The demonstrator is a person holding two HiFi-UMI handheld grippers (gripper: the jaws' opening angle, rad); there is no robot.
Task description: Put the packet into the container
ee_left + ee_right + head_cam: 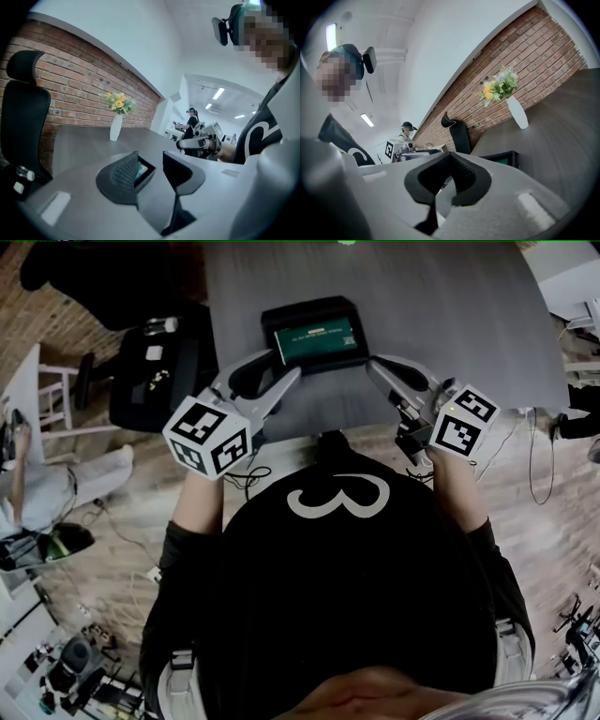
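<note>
**Packet lies in the container, both my grippers empty**

I hold both grippers over the near edge of the grey table [469, 324], one at each side of the container. The fingers of my left gripper [284, 367] are spread. In the left gripper view there is a clear gap between its two dark pads [123, 174], and nothing stands in this gap. The fingers of my right gripper [375, 367] are pressed together at the tips, and they pinch nothing.

Just behind the fingertips stands the black container [269, 334], toward the left side of the table. The green packet [317, 340] lies flat inside it. Neither gripper touches it.

Farther back, near the far edge beside the brick wall [79, 84], a white vase [115, 127] with yellow flowers stands upright. A black office chair [155, 371] is off the left edge of the table.
</note>
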